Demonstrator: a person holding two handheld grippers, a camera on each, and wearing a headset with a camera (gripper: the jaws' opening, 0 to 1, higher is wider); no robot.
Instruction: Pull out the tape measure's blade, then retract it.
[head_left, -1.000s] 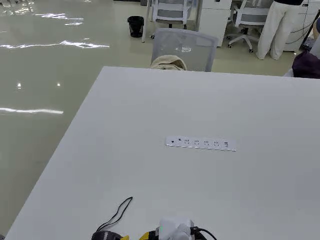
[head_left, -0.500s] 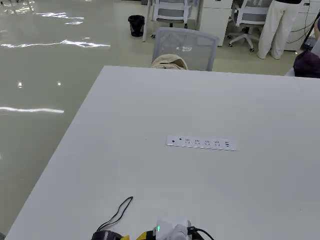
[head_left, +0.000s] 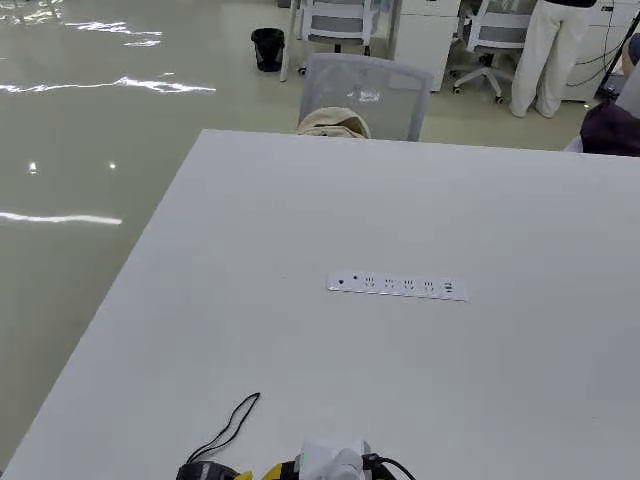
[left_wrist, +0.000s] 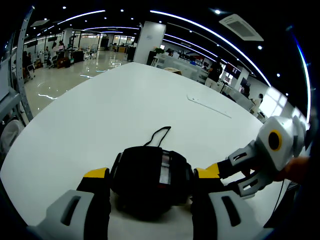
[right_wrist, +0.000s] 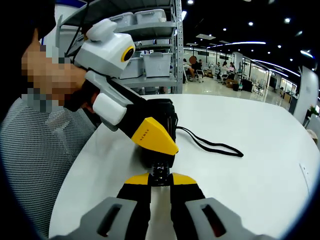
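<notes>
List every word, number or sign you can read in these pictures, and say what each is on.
Dark print on a yellow fingertip of the left gripper: too small to read.
Grey label on the tape measure: blurred, unreadable.
Markings beside the sockets of the power strip: too small to read.
No text reads clearly.

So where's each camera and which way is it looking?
Head view: on the headset, facing forward and down over the table to the power strip; a gripper at bottom.
Left gripper view: on the left gripper, facing the tape measure between its jaws; a hand at right.
Right gripper view: on the right gripper, facing back at the person's mesh clothes, jaws on the blade tip.
Shared: both gripper views show the strap.
</notes>
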